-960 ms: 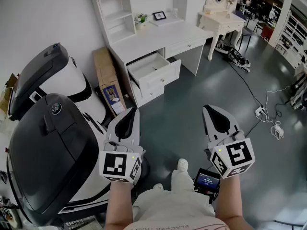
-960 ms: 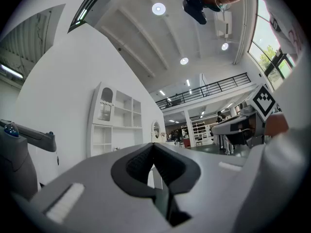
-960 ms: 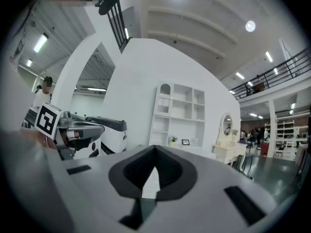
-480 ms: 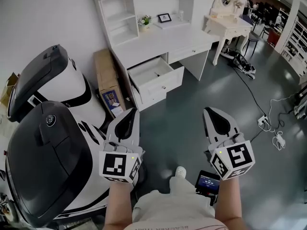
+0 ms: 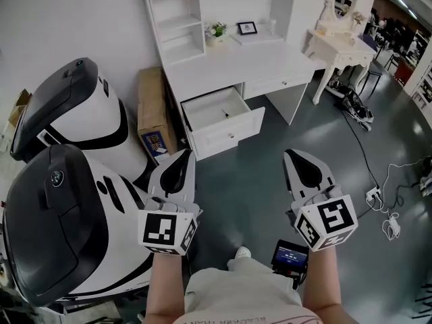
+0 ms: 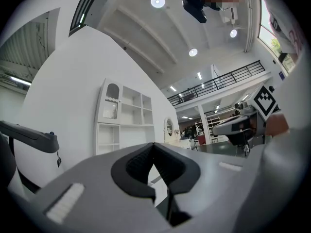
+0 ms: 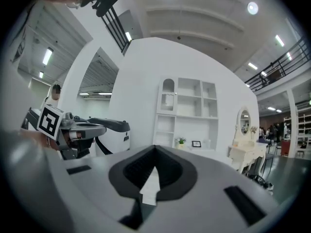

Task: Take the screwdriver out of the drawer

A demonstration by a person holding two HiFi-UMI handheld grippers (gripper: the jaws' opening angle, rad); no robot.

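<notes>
- The left gripper [image 6: 154, 144] has its jaws closed tip to tip, with nothing between the dark pads.
- The right gripper [image 7: 155, 147] is closed the same way and is also empty.
- In the head view both are held out level and side by side, well apart, above the dark grey floor [image 5: 270, 154], each hand behind its marker cube.
- A small black device with a lit screen [image 5: 290, 255] hangs at the person's waist, just below the right gripper.
- Large black-and-white machines [image 5: 61, 201] stand just beside the left gripper.
- Ahead stands a white desk [image 5: 236, 56] with a shelf unit; a potted plant [image 5: 216, 30] and a picture frame [image 5: 247, 27] sit on it.
- Its left drawer [image 5: 229, 132] is pulled open, well apart from both grippers.
- A small dark item [image 5: 227, 115] lies inside the drawer, too small to say whether it is the screwdriver.
- A cardboard box [image 5: 154, 110] leans between the desk and the machines.
- A white dressing table [image 5: 337, 42] stands to the desk's right.
</notes>
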